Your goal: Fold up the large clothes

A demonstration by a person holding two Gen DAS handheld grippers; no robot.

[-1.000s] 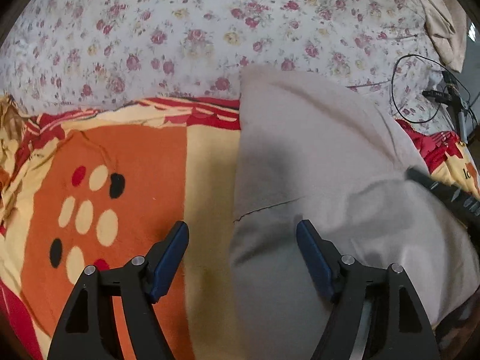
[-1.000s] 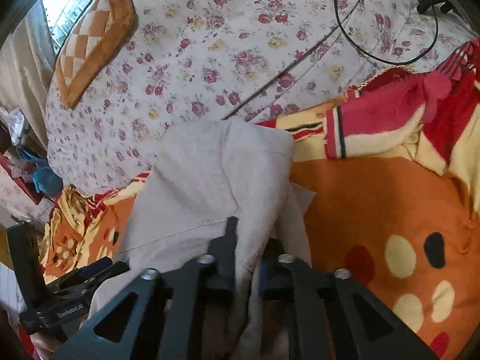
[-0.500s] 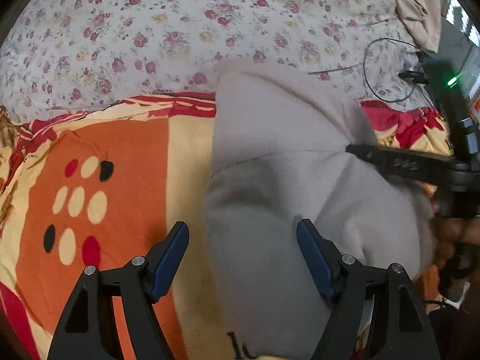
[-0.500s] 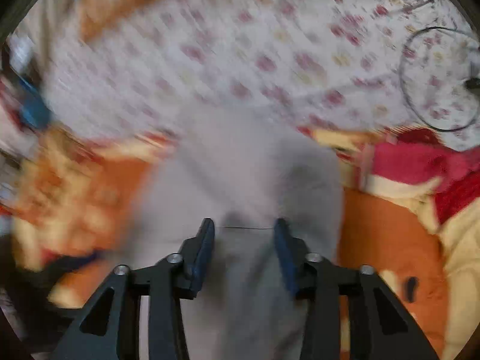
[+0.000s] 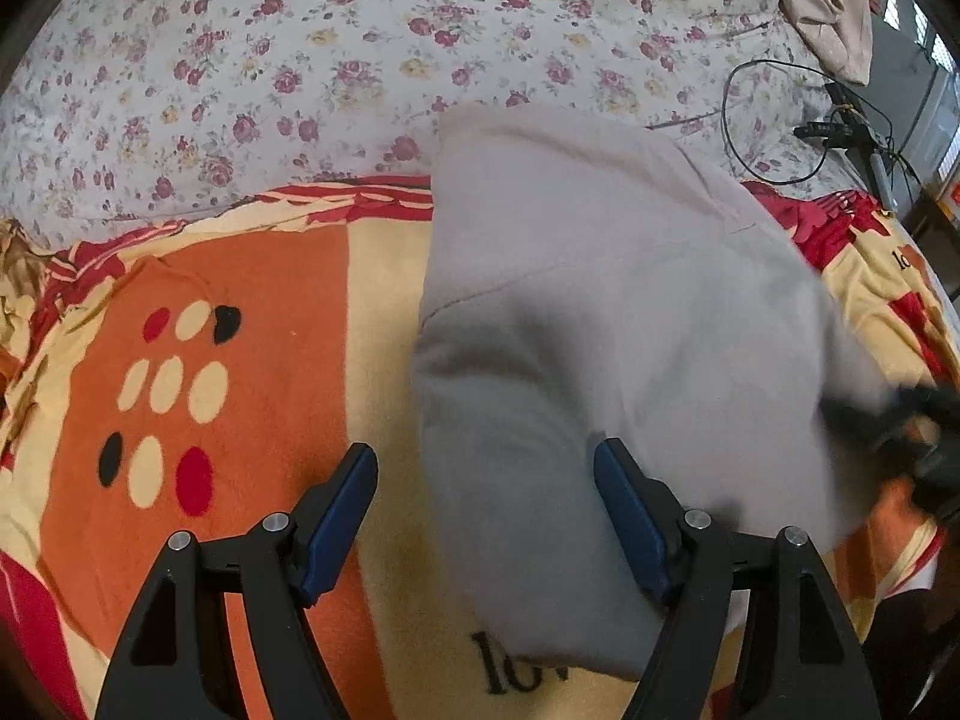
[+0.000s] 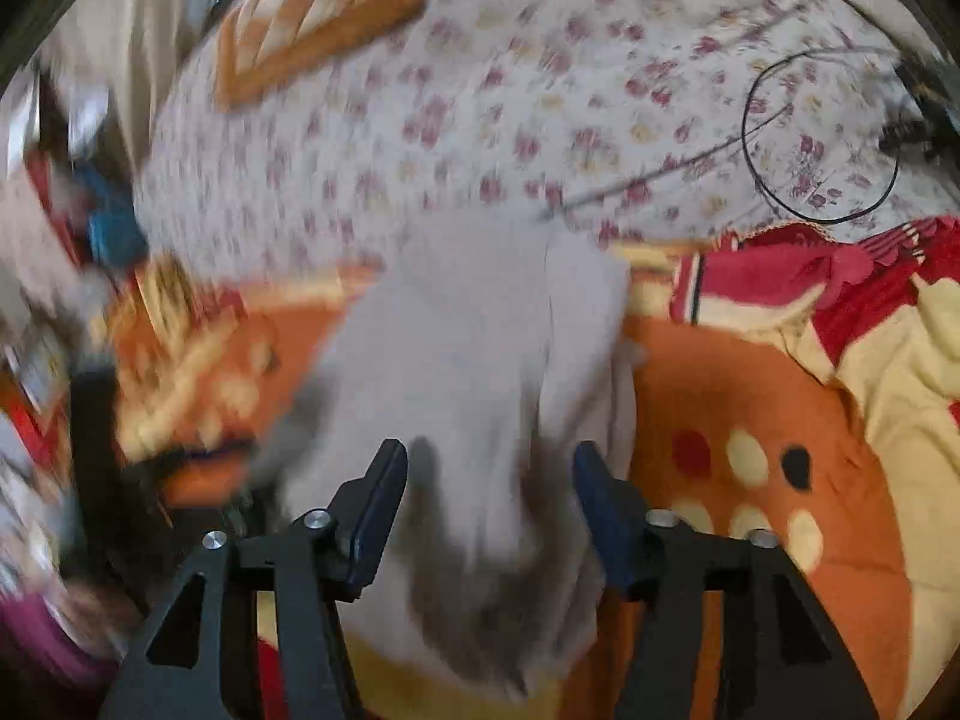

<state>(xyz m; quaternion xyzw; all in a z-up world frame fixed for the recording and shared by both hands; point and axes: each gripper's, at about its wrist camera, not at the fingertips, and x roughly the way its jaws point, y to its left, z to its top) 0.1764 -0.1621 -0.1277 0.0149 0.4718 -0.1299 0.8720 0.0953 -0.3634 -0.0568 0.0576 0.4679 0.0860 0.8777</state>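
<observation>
Left wrist view alone shows blanket lettering [image 5: 516,669]; right view blurred; left gripper [image 5: 486,510] opening, pads clear of grey garment [image 5: 600,330]; right gripper [image 6: 489,516] opening, straddling garment, no grip.

A patterned orange blanket [image 5: 252,312] overlaps a floral bedsheet [image 5: 312,60], where a looped black cable [image 5: 774,120] lies beside a beige cloth [image 5: 828,6].

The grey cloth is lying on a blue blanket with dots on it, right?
Not blue. The left wrist view shows the grey cloth lying on an orange, cream and red blanket with dots on it.
</observation>
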